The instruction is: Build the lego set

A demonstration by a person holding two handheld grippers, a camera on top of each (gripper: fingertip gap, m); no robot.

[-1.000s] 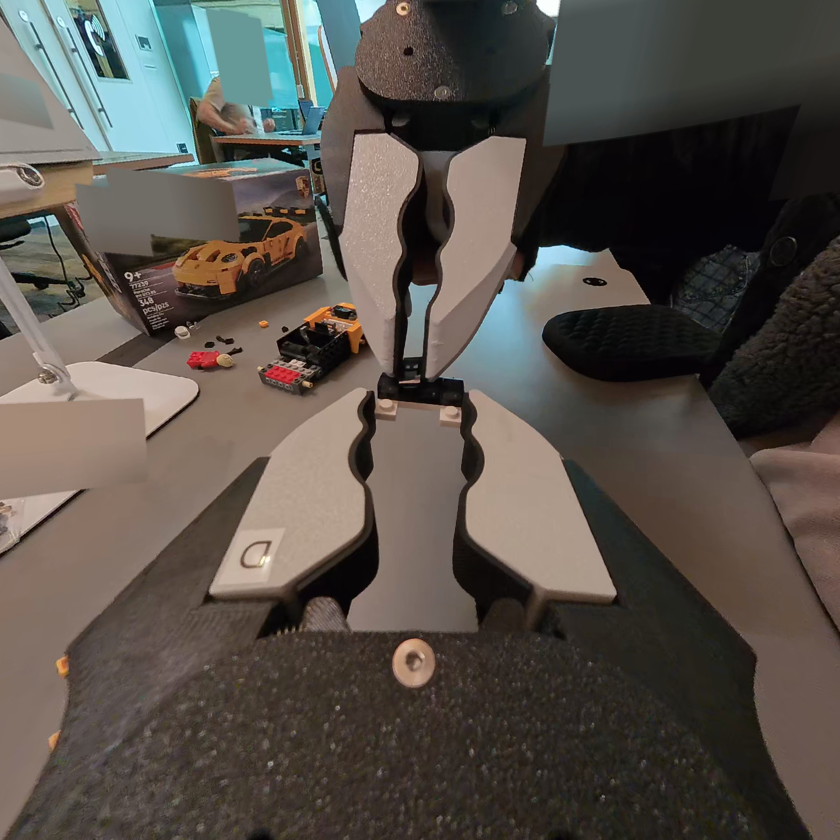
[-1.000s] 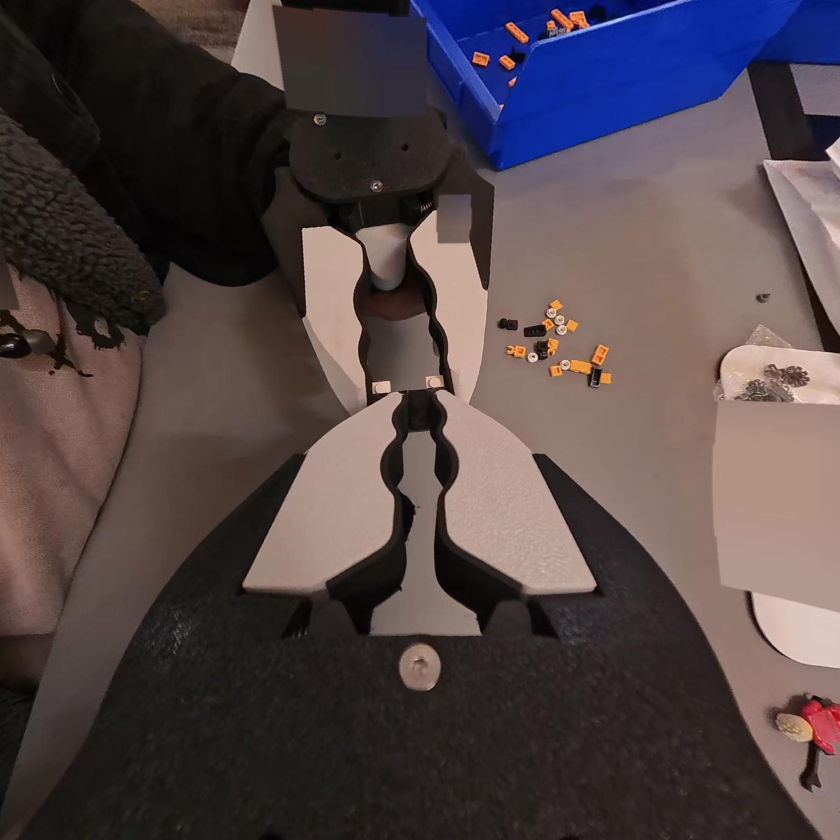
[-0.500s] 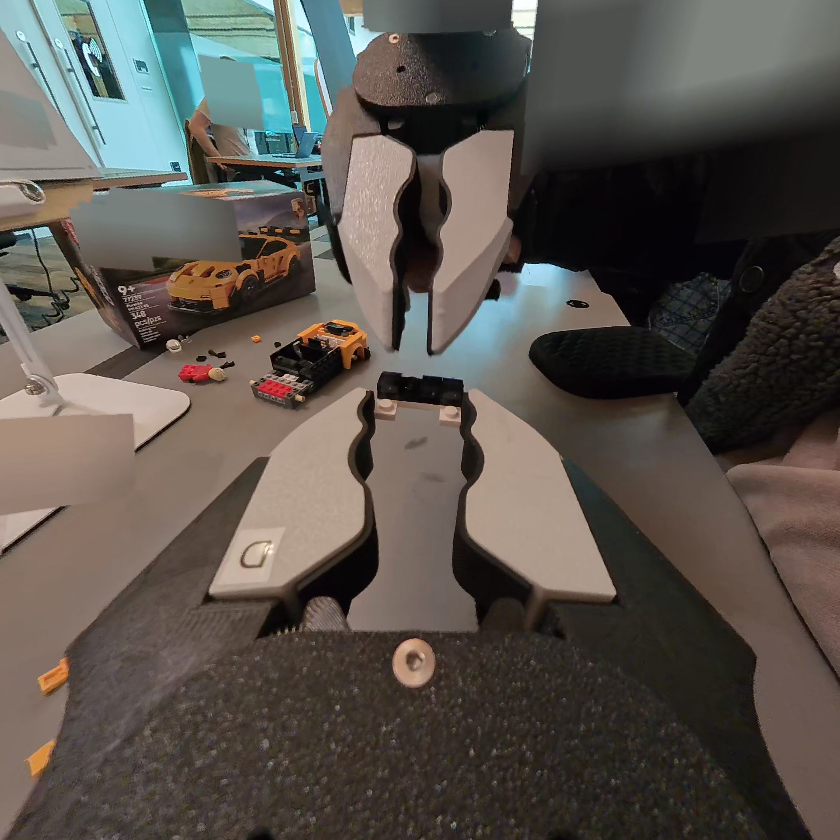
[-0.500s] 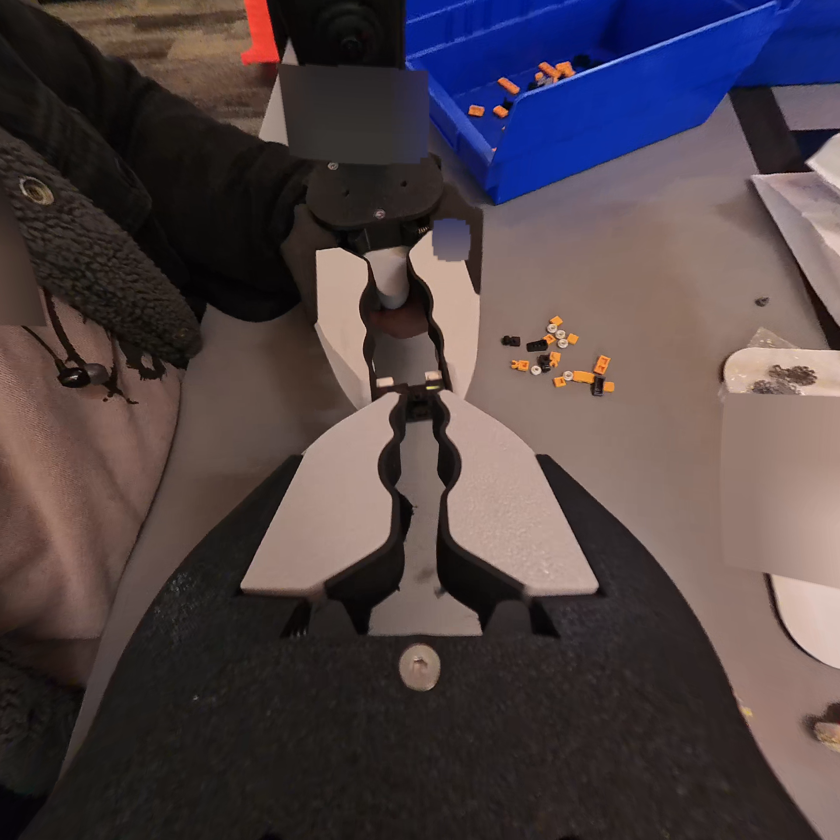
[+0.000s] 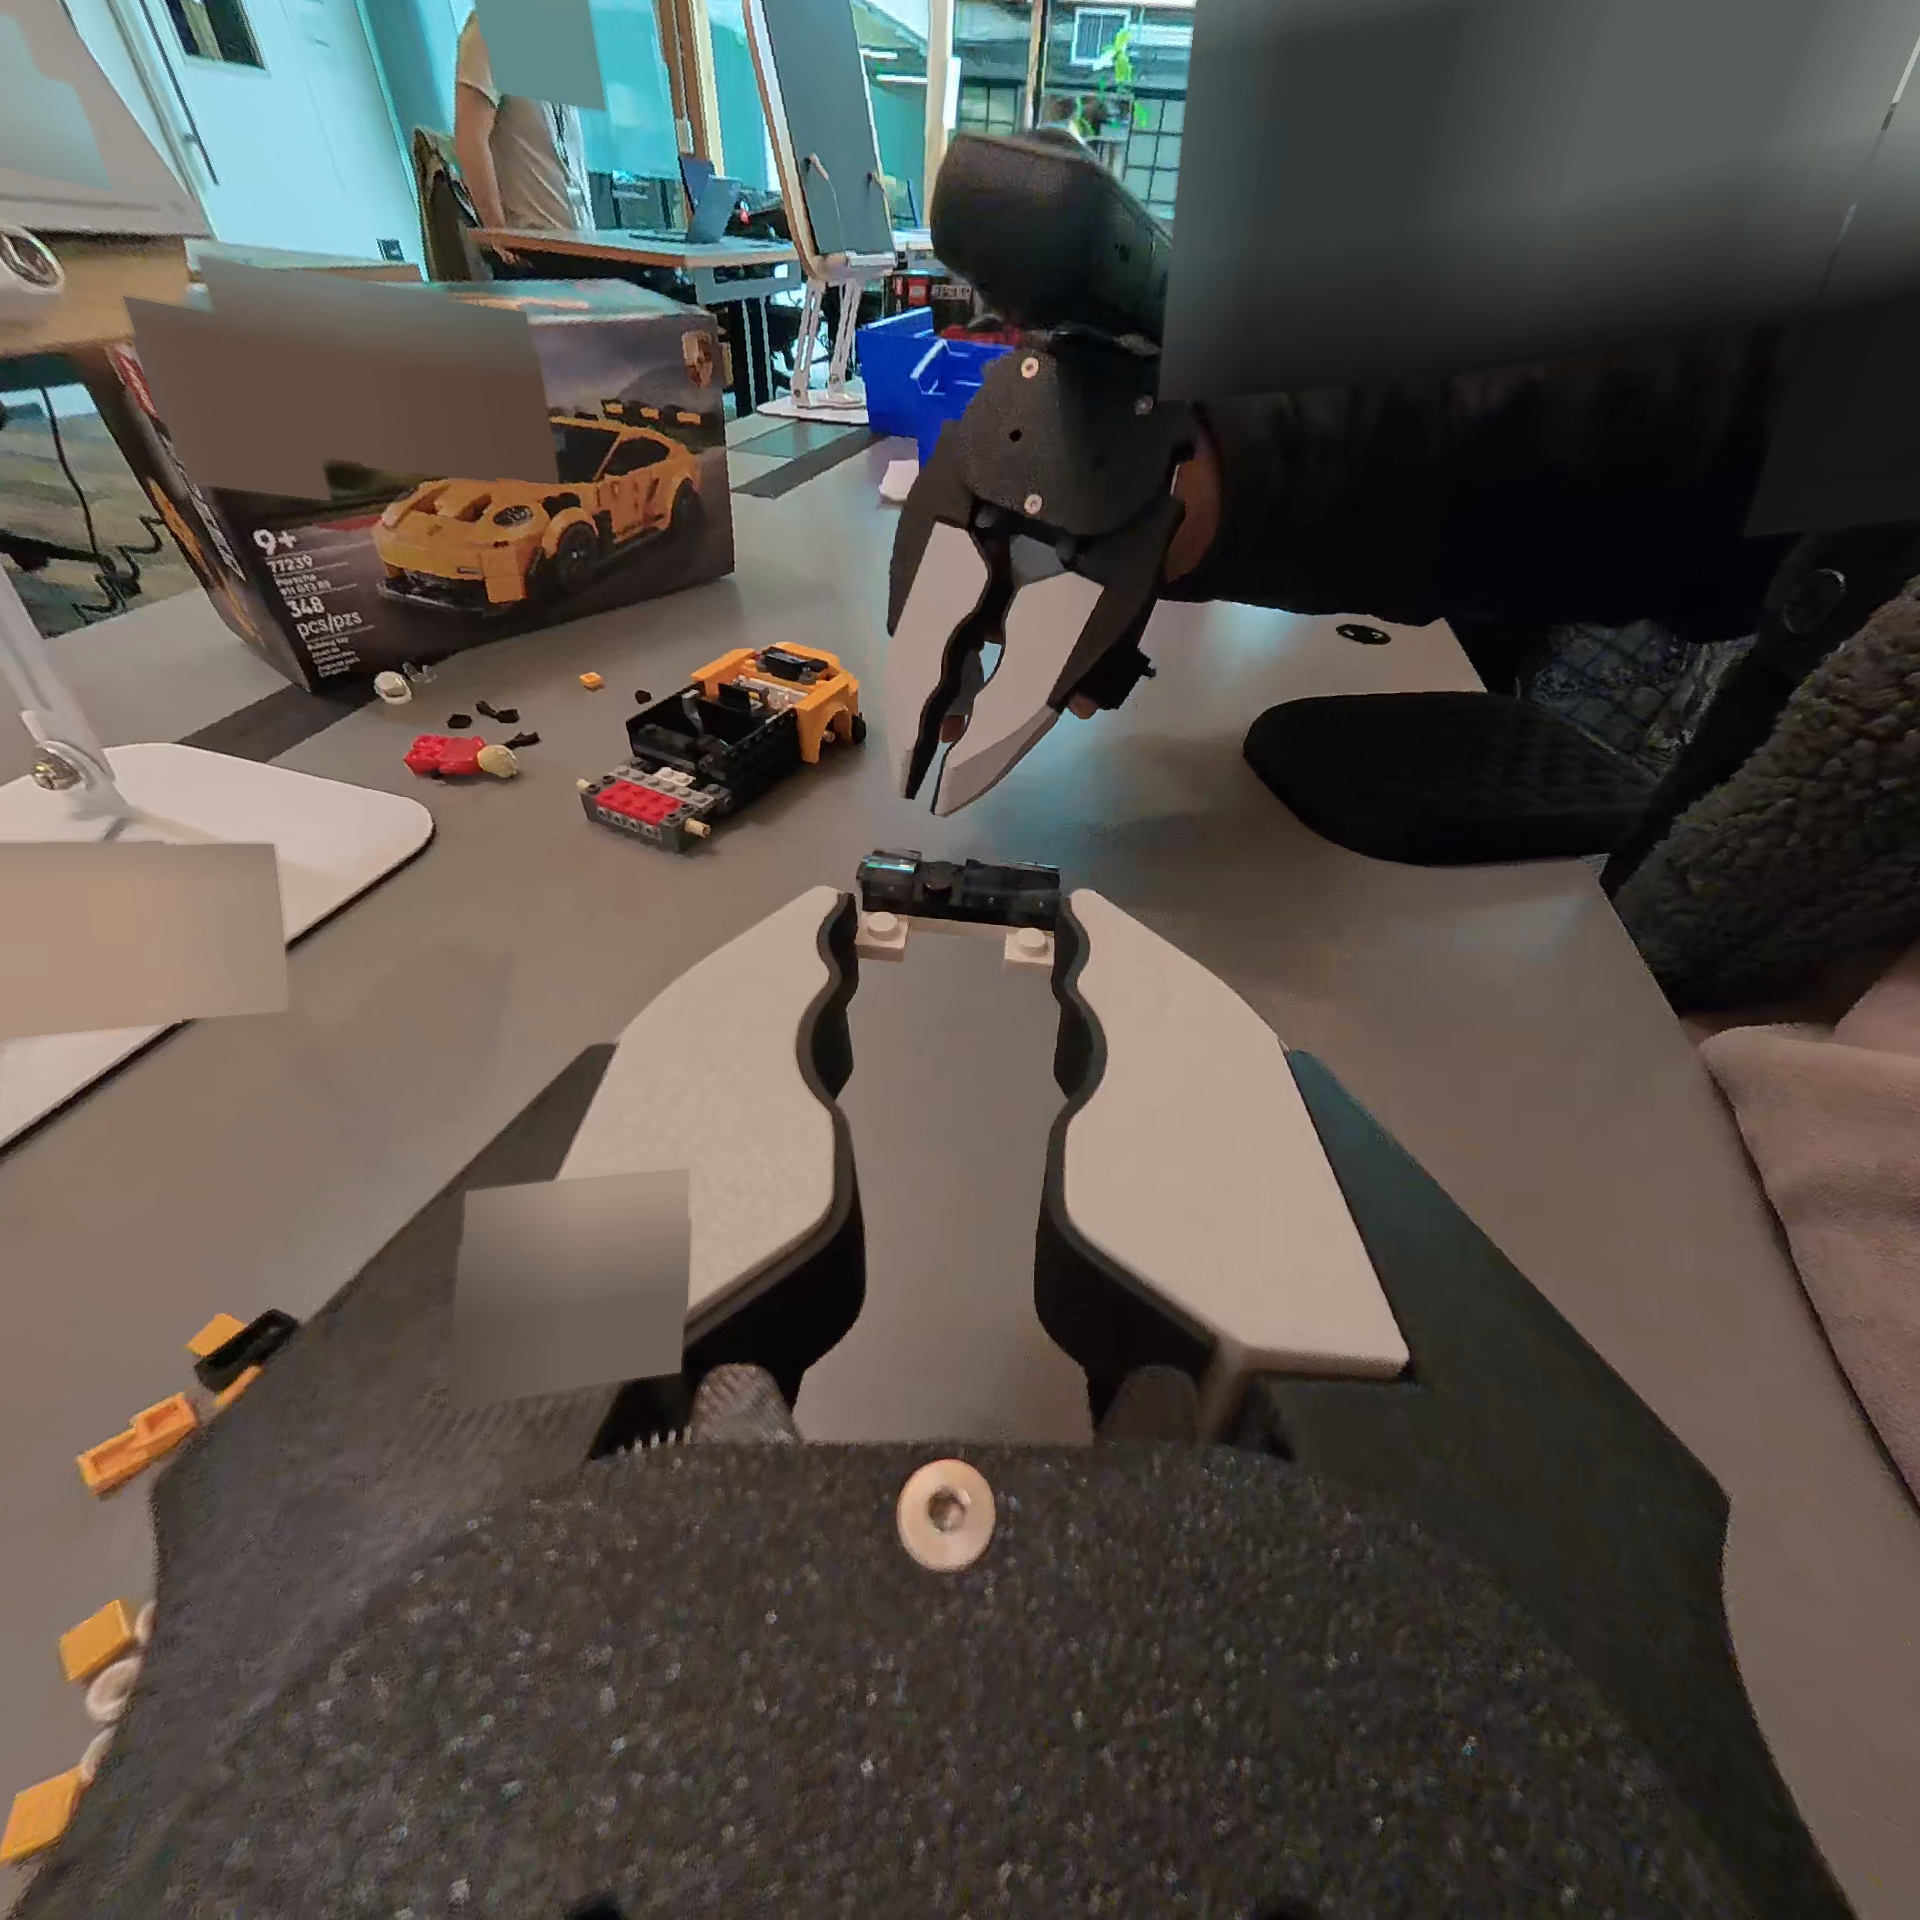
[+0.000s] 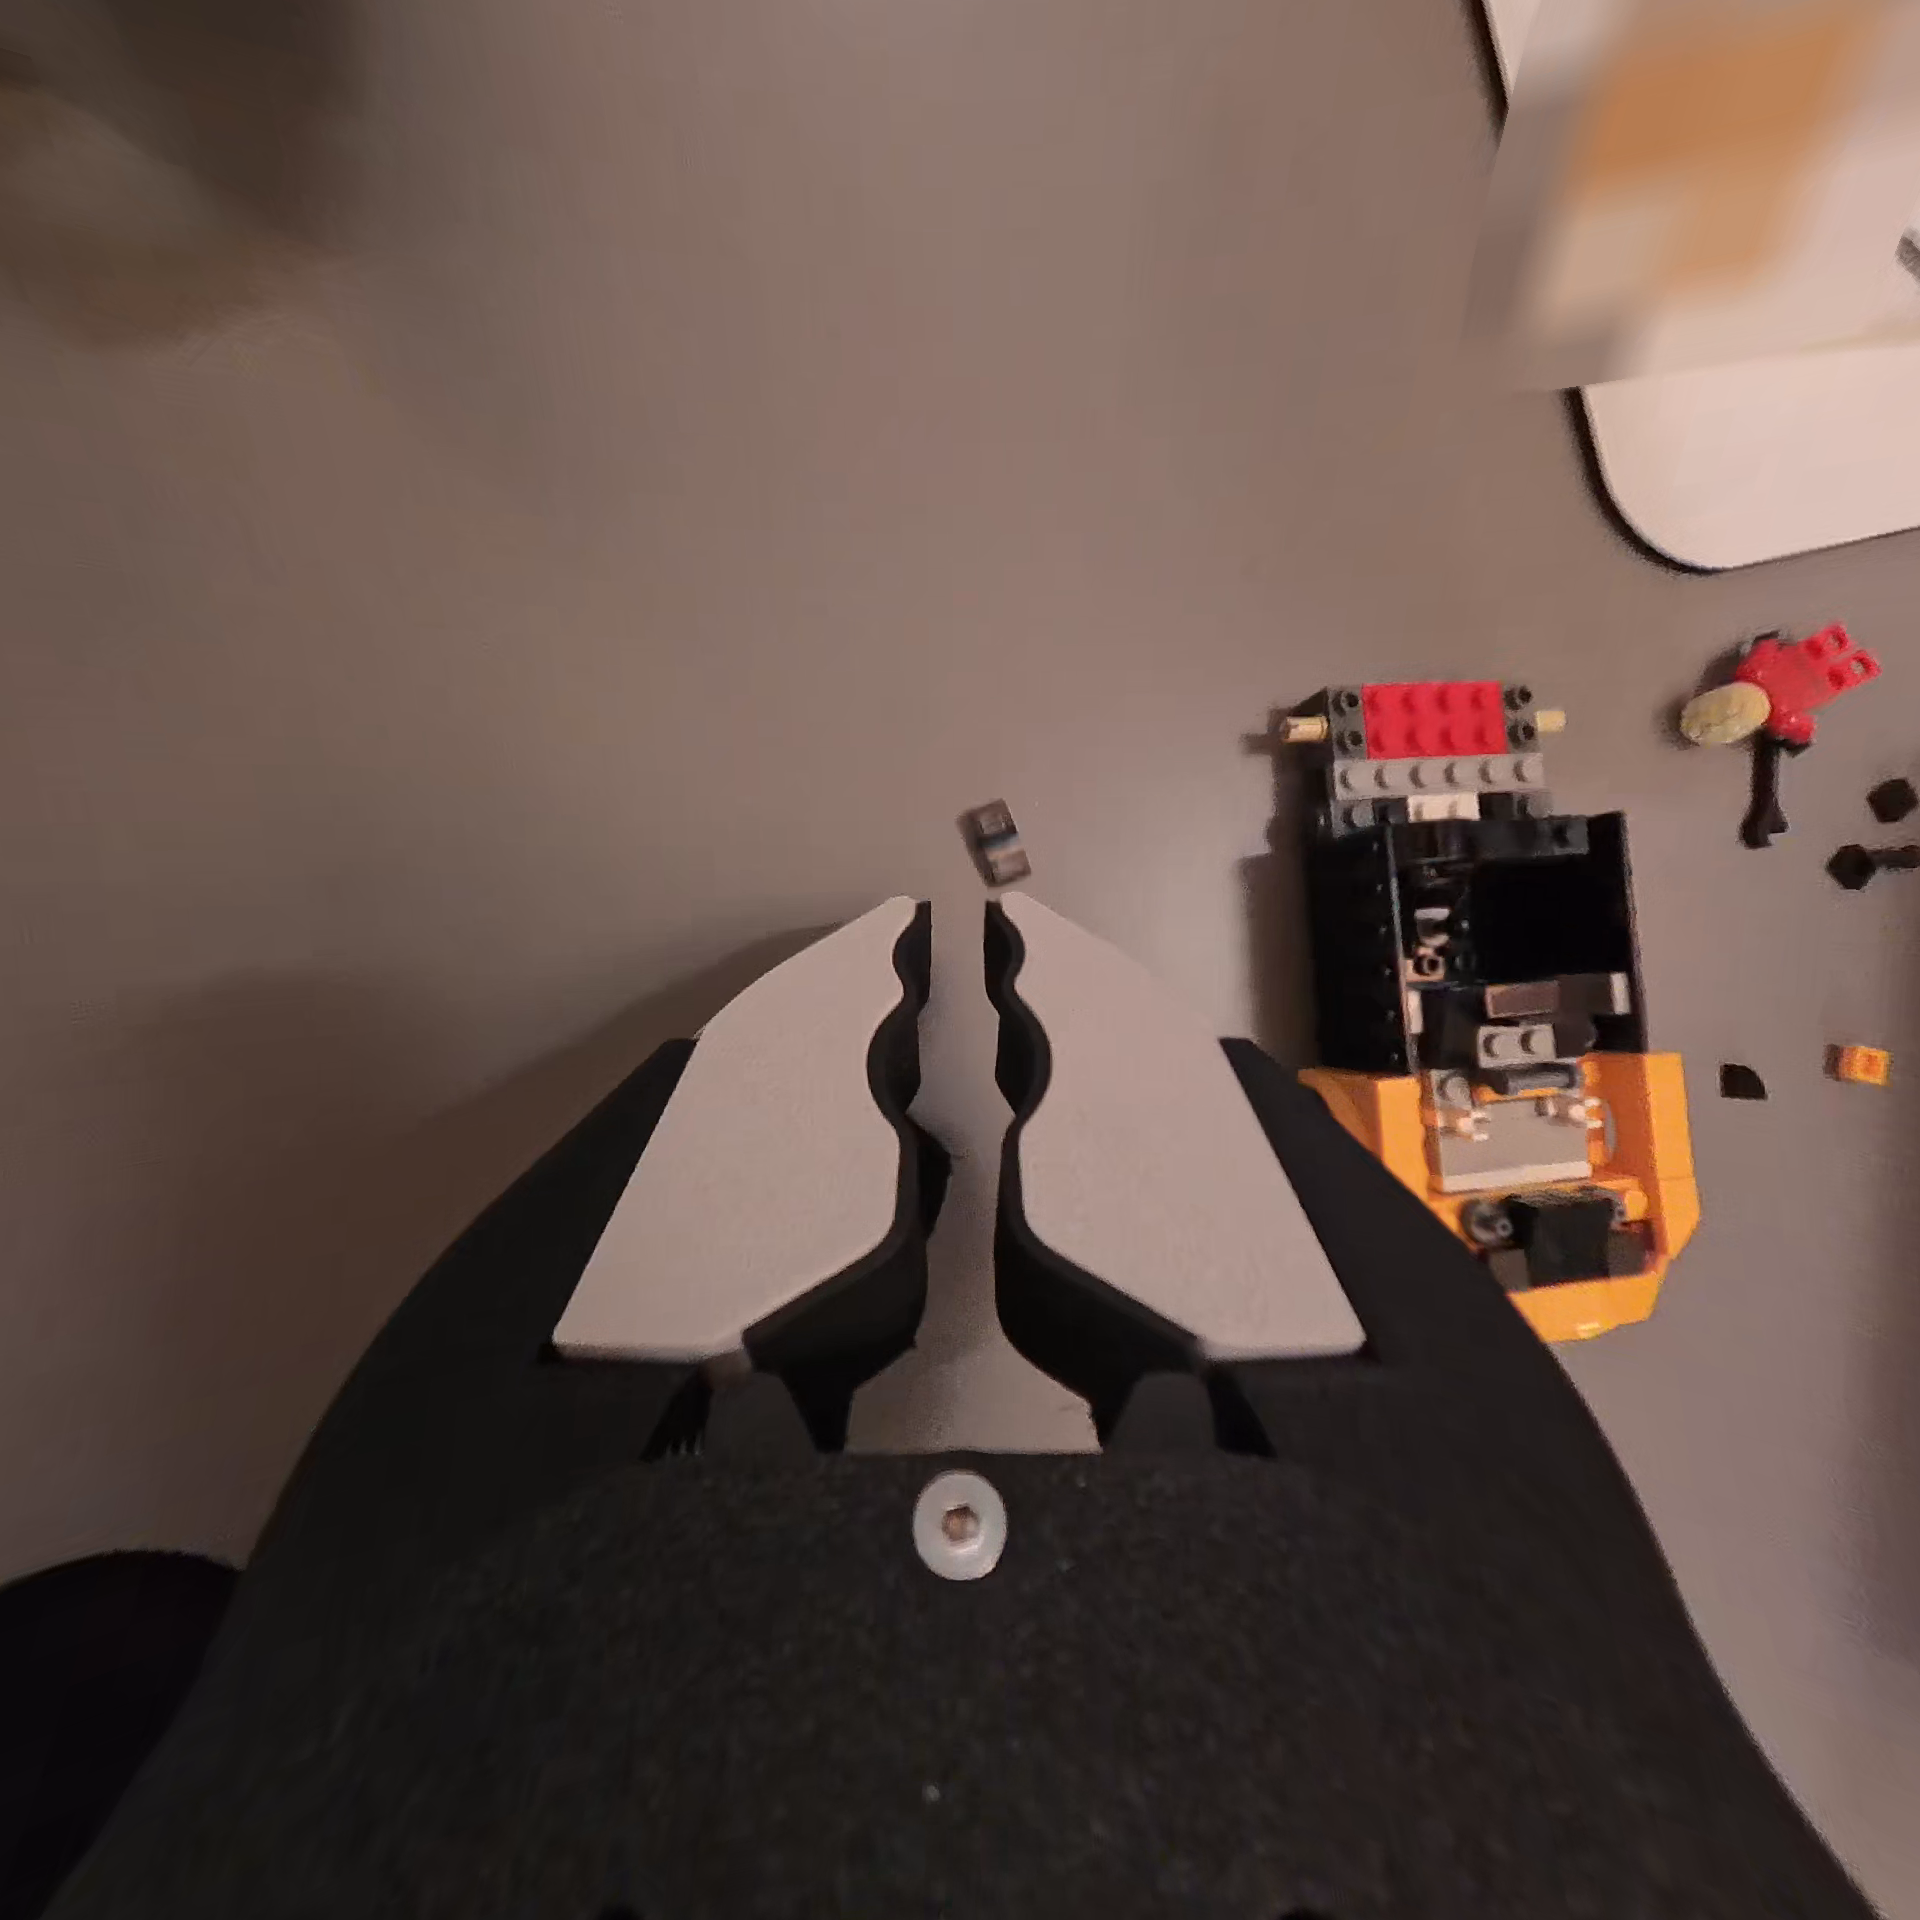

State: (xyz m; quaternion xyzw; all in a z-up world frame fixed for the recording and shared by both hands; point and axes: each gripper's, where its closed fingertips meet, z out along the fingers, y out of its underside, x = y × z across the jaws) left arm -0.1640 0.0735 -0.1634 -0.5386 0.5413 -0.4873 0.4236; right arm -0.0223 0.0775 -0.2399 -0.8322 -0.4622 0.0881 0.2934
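Left gripper (image 5: 956,925): clenched on the black-and-white subassembly (image 5: 956,902), pinched only at its two ends, at frame centre in the left wrist view.
Right gripper (image 6: 958,906): tips a sliver apart, nothing between them; hangs over the surface (image 6: 623,520), with a tiny grey piece (image 6: 995,843) lying just past the tips.
Slip risk: pressing anything onto the subassembly could twist it out of my narrow end grip.
Grab risk: the grey piece is small and blurred; closing off-centre could flick it away.
Car body (image 6: 1475,1013): half built, orange and black, right of frame in the right wrist view, near my right gripper's path.
Clutter: red figure (image 6: 1792,691) and black bits at right edge; orange bits (image 5: 135,1439) at lower left in the left wrist view.
Box (image 5: 447,488): upper left, well apart.
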